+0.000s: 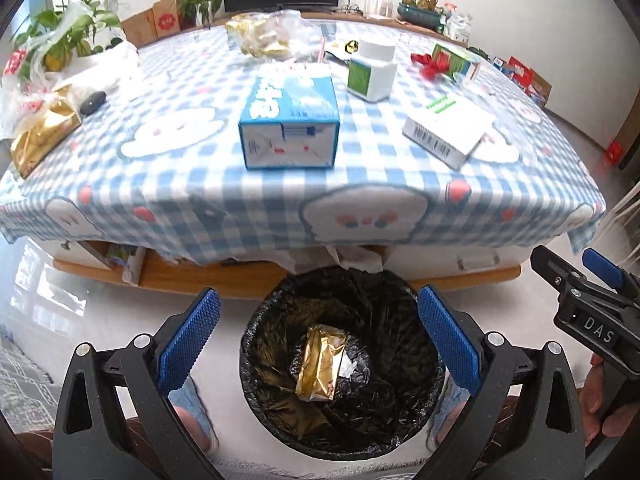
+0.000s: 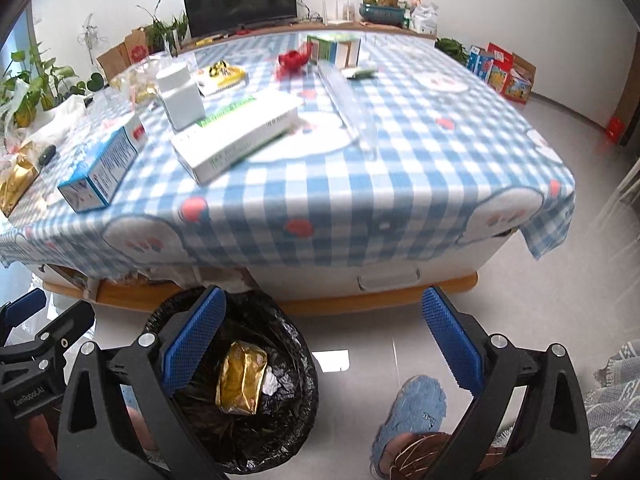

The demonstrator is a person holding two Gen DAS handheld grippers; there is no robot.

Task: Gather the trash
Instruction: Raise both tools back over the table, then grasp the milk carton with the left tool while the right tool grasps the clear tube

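On the blue-and-white checked tablecloth, far left edge, lies a crumpled gold foil wrapper; near the front edge, mid-table, a blue-and-white carton on its side; behind it to the right a white square jar w/ green label; then a flat white box w/ green print toward the right edge. On the floor below the front edge sits a round bin w/ black plastic liner, a gold foil packet lying inside at the bottom. Left gripper hangs over the bin, jaws spread wide, nothing btwn them. Right gripper just right of the bin, likewise spread & empty.
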